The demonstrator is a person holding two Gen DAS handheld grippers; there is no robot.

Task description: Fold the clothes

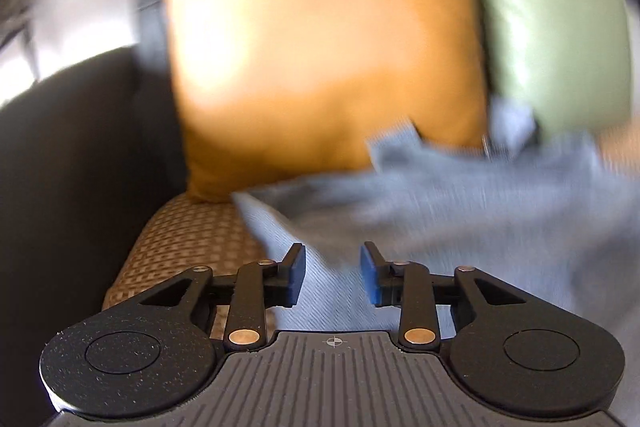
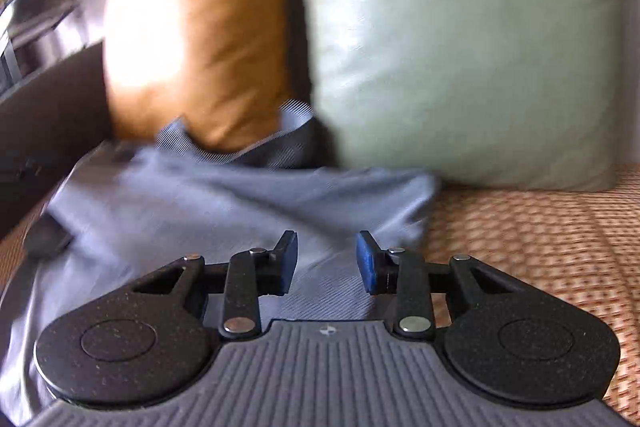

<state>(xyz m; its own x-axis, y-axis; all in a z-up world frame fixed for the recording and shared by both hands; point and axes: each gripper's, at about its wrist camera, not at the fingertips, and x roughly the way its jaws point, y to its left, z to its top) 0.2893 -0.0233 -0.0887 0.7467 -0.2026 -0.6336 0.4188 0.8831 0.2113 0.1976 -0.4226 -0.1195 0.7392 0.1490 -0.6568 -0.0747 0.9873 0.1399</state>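
A grey-blue garment (image 1: 420, 203) lies spread on the patterned sofa seat (image 1: 188, 239), its far edge bunched against the cushions. My left gripper (image 1: 333, 277) is open and empty, hovering over the garment's near left part. In the right wrist view the same garment (image 2: 208, 195) covers the seat's left side. My right gripper (image 2: 327, 263) is open and empty above the garment's near right part. Both views are blurred by motion.
An orange cushion (image 1: 320, 47) and a pale green cushion (image 1: 556, 27) lean on the sofa back; they also show in the right wrist view as orange (image 2: 192, 39) and green (image 2: 460, 59). A dark armrest (image 1: 72, 155) bounds the left. Patterned seat (image 2: 540, 239) lies to the right.
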